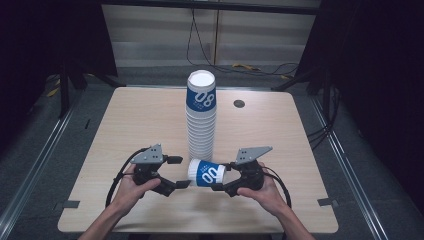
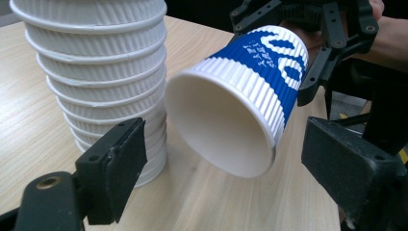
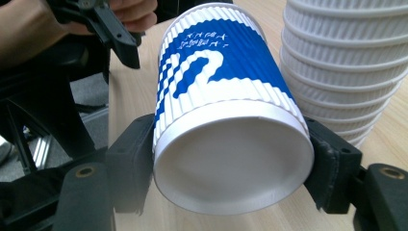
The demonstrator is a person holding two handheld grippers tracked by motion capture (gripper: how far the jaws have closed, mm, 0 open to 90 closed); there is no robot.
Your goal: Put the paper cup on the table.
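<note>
Your right claw [image 1: 218, 186] was clamped on the base end of the cup [image 1: 206, 173], held sideways just above the counter [image 1: 140, 120] beside the stack [image 1: 201, 120]. Left claw [image 1: 181, 172] stood apart at its mouth. Light, ribbed, crushable paper, I'd say: pinch gently near the stiffer rim.

Table layout: stacked cups at centre, one cup held sideways at the near edge.

Tall stack of ribbed white-and-blue paper cups [image 1: 201, 116] stands on the light wooden table [image 1: 140, 120], mid-table. Small round dark grommet [image 1: 239, 103] lies right of the stack, toward the far edge. Single ribbed blue-and-white paper cup [image 1: 206, 173] lies on its side just before the stack's foot, between the left gripper [image 1: 176, 172] and the right gripper [image 1: 220, 176], base clamped in the latter, mouth toward the former.
</note>
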